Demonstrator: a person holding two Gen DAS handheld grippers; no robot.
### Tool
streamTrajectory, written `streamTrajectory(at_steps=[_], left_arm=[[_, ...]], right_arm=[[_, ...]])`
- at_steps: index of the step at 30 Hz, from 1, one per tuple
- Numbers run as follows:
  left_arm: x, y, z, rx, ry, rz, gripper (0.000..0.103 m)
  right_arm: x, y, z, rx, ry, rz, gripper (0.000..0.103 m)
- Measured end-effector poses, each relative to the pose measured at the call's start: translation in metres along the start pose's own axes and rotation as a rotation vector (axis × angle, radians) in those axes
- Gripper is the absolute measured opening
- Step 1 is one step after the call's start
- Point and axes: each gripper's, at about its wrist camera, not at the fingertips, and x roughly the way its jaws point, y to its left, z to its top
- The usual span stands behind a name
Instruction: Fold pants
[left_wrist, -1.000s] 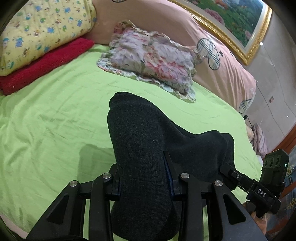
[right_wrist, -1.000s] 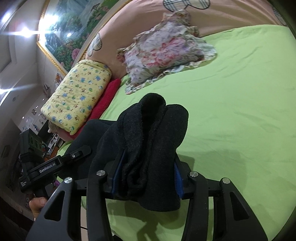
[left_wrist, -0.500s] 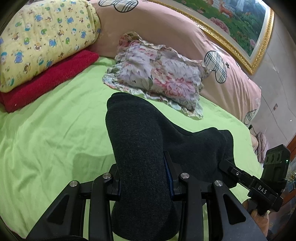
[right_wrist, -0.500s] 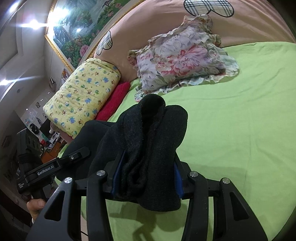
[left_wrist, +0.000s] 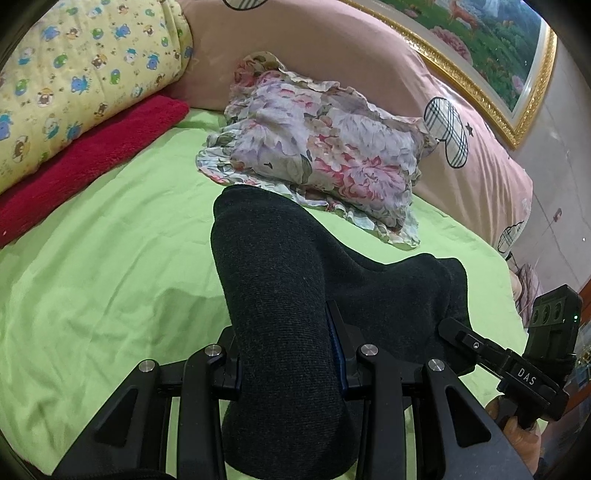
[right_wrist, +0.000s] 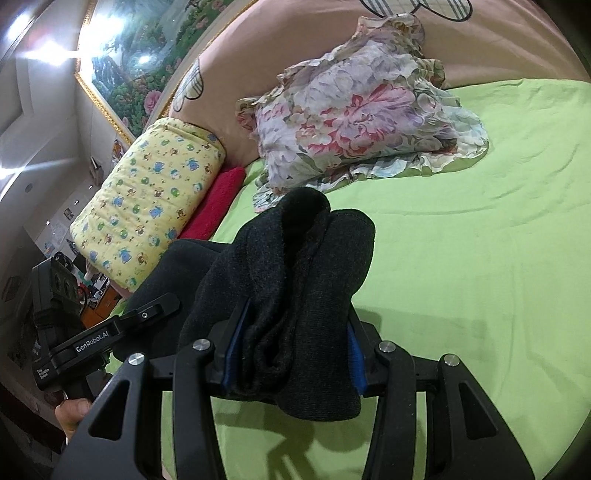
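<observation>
Both clamped on the dark pants (left_wrist: 280, 295): left hand-held gripper (left_wrist: 286, 363) and right hand-held gripper (right_wrist: 293, 354) each pinch a bunched wad, held up over the green bed (left_wrist: 110, 266), mid-bed, short of the floral pillow (left_wrist: 317, 147). No finished fold visible; laying flat and folding look left to do.

Pants (left_wrist: 280, 295) above sheet (left_wrist: 110, 266), pillow (left_wrist: 321, 155) behind.

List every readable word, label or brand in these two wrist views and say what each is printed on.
"DAS": white letters on the black body of the right gripper, seen in the left wrist view.
"GenRobot.AI": white letters on the black body of the left gripper, seen in the right wrist view.
Small white print lower on that left gripper body: too small to read.
</observation>
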Motion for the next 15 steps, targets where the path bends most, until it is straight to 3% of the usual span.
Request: streamTrajectory(at_steps=[15], left_arm=[[0.051, 0.003, 0.014, -0.033, 0.055, 0.001, 0.035]], right_arm=[[0.031, -0.029, 0.02, 0.039, 0.034, -0.032, 0.048]])
